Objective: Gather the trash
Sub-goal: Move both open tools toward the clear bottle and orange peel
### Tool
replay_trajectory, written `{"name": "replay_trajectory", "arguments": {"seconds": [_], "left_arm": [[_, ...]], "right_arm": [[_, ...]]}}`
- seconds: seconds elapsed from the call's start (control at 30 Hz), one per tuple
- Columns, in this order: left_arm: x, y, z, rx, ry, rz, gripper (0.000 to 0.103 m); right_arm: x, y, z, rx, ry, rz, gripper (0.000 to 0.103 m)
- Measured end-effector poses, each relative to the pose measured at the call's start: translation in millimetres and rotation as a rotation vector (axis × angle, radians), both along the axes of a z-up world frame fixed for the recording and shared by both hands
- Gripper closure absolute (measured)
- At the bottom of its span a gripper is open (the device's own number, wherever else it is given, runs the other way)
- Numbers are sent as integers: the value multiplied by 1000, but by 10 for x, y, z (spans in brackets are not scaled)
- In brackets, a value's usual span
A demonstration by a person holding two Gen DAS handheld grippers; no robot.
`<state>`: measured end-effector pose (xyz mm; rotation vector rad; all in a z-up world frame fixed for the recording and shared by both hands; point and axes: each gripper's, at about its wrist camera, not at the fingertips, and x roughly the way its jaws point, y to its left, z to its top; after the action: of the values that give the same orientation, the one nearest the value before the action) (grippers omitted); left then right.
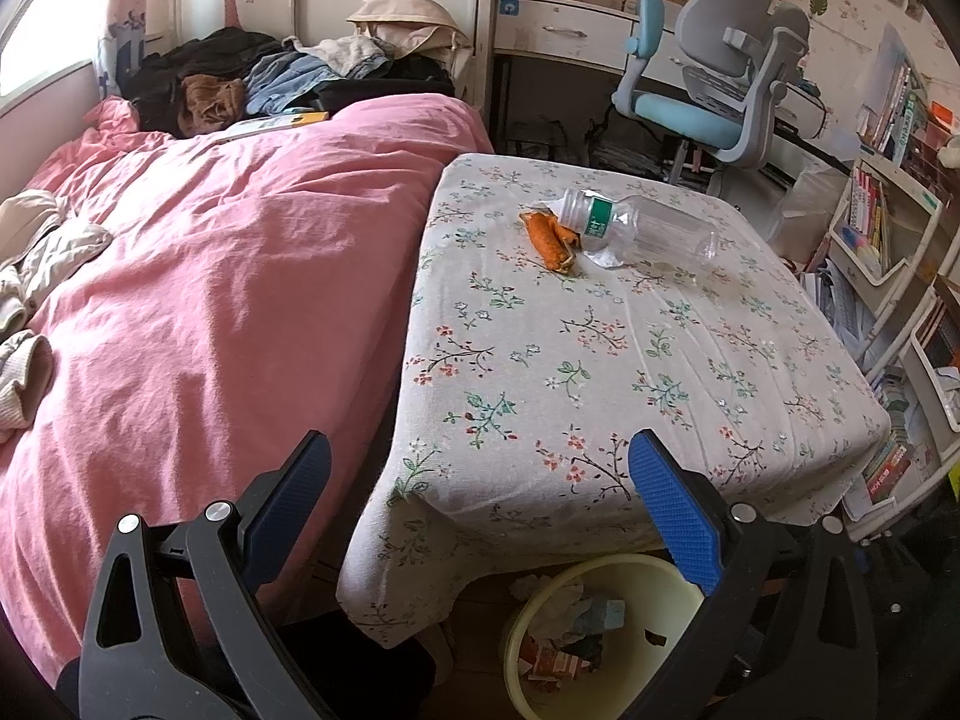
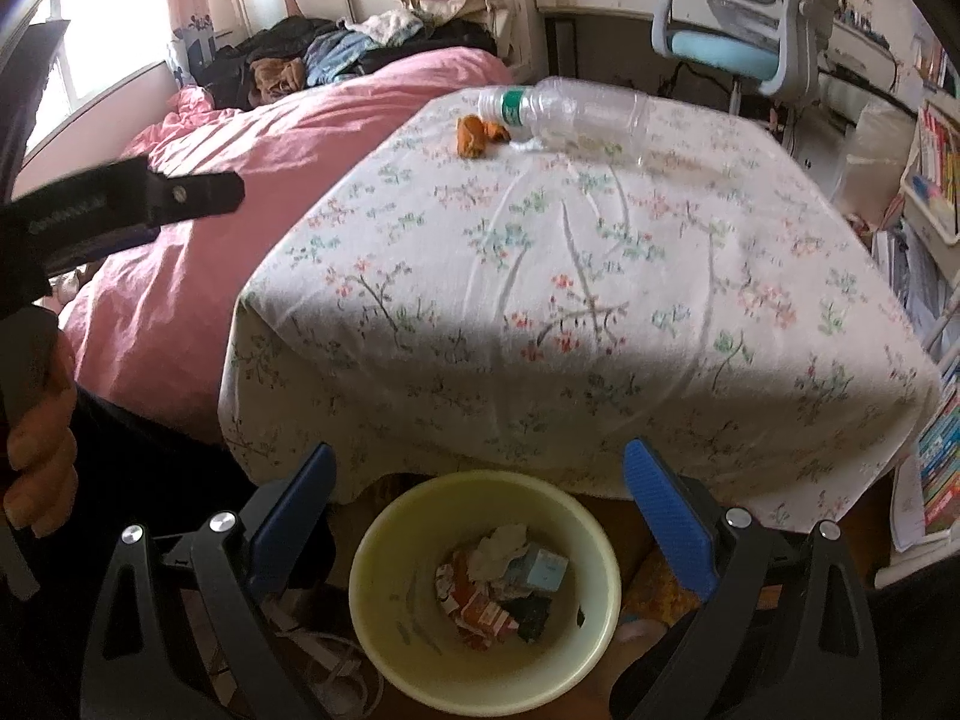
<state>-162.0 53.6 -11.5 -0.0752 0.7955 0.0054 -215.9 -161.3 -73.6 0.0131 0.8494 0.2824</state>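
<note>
Right now both grippers are wide open and hold nothing. The right gripper point(image 2: 480, 516) hangs over the yellow bin point(image 2: 372, 576), which sits on the floor just under the near edge of the desk point(image 2: 540, 300). The bin already has crumpled paper and wrappers point(image 2: 504, 588) in it. The left gripper point(image 1: 480, 498) hangs by the near corner of the desk, next to the pink bed point(image 1: 210, 276).

Far back on the desk lie the last bits of trash. A clear plastic bottle point(image 2: 576, 111) lies on its side. It has a green label and looks empty. An orange peel point(image 2: 474, 135) sits just beside its neck, touching or almost touching it.

What could go wrong? The bottle is round and smooth, so a push from one finger may make it roll off the far edge. It is thin too, so a hard squeeze may crush it or make it pop out. The peel is small and flat, so the gripper may pinch the flowery cloth with it.
</note>
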Motion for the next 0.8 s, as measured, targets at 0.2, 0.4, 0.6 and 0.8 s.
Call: {"name": "replay_trajectory", "arguments": {"seconds": [0.2,0.4,0.6,0.8], "left_arm": [[51,115,-60,-23,19,50,7],[149,217,-100,-69,23,102,7],[342,429,-203,-149,60,185,7],[641,211,-283,-91,103,132,7]], "right_arm": [[75,-26,148,3,-48,-1,10],[285,-98,209,2,-47,-10,10],[621,-239,206,67,-18,-18,10],[1095,-242,484,13,-110,25,10]]}}
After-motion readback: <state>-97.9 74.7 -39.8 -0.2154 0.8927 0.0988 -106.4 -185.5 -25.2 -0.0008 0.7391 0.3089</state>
